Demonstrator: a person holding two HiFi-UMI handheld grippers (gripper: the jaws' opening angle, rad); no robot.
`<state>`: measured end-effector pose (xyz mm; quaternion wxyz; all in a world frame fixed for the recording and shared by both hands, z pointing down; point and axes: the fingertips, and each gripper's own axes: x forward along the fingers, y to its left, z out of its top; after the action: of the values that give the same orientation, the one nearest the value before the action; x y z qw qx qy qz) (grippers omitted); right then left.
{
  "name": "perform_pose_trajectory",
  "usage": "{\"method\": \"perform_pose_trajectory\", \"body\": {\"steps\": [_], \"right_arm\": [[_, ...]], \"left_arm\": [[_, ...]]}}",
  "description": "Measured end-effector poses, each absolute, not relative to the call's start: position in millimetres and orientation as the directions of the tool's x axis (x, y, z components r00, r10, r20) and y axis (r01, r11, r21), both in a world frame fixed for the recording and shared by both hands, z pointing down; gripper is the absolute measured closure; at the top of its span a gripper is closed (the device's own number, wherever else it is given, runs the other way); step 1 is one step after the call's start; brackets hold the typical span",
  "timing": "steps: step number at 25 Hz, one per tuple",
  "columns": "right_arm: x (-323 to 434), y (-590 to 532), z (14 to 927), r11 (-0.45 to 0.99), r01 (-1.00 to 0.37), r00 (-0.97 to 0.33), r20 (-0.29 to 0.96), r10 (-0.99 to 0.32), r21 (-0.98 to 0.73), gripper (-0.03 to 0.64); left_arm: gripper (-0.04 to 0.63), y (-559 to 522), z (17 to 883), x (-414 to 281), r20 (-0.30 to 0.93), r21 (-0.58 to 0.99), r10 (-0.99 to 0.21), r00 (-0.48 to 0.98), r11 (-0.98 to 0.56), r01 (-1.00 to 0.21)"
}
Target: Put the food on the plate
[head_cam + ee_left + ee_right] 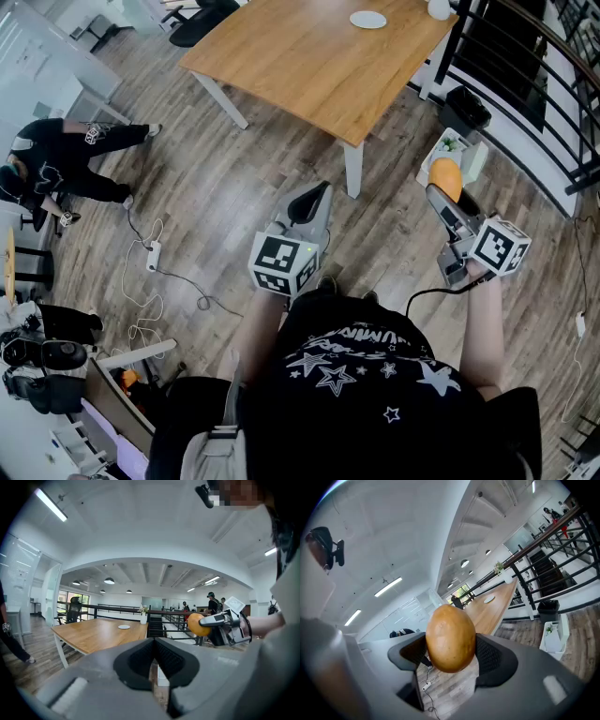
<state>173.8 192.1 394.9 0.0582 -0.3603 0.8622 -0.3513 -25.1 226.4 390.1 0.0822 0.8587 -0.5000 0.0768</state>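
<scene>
A brown-orange egg-shaped food piece [450, 638] sits clamped between the two pads of my right gripper [451, 654]. In the head view the same food [446, 178] shows at the tip of the right gripper [450, 192], held above the wooden floor to the right of the table. It shows again as the orange food [198, 624] in the left gripper view. My left gripper [312, 200] hangs lower left of the table corner, jaws closed together and empty [153, 660]. A small white plate [367, 19] lies on the far part of the wooden table [309, 66].
A black railing [525, 66] runs along the right. A white bin [457, 155] and a black bin [466, 108] stand near it. The white table leg [352, 169] is just left of the right gripper. Cables [150, 272] trail on the floor at left, near a seated person [56, 159].
</scene>
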Motion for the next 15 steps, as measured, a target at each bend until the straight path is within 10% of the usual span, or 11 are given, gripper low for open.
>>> {"method": "perform_pose_trajectory", "body": {"steps": [15], "right_arm": [[122,182,406,0.481,-0.611,-0.725,0.200,-0.659,-0.629,0.290]], "left_arm": [[0.594,214,406,-87,0.244,0.086,-0.860,0.448,-0.441,-0.893]]}}
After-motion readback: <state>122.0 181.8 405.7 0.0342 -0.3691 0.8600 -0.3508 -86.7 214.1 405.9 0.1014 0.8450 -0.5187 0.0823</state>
